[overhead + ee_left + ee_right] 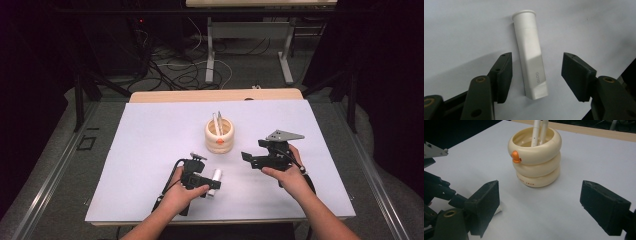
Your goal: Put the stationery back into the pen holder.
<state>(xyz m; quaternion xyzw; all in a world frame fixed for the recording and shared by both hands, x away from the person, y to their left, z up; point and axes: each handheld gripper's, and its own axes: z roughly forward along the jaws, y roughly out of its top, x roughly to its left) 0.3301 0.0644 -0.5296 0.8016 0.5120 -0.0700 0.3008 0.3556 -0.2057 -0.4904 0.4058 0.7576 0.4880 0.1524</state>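
On the table's mat [150,150], the ringed pen holder [219,135] stands near the middle with two pens [218,122] upright inside it. Nearer the person and a little left of the holder, a tube [531,60] lies flat on the mat, between the jaws of the left gripper [536,75], touching neither. The right gripper [248,157] sits right of the holder, well apart from the tube

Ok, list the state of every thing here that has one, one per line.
white tube: lying flat on the table, between the left gripper's jaws, not gripped.
left gripper: open, jaws astride the tube.
right gripper: open, empty.
cream holder: upright, two white pens standing inside.
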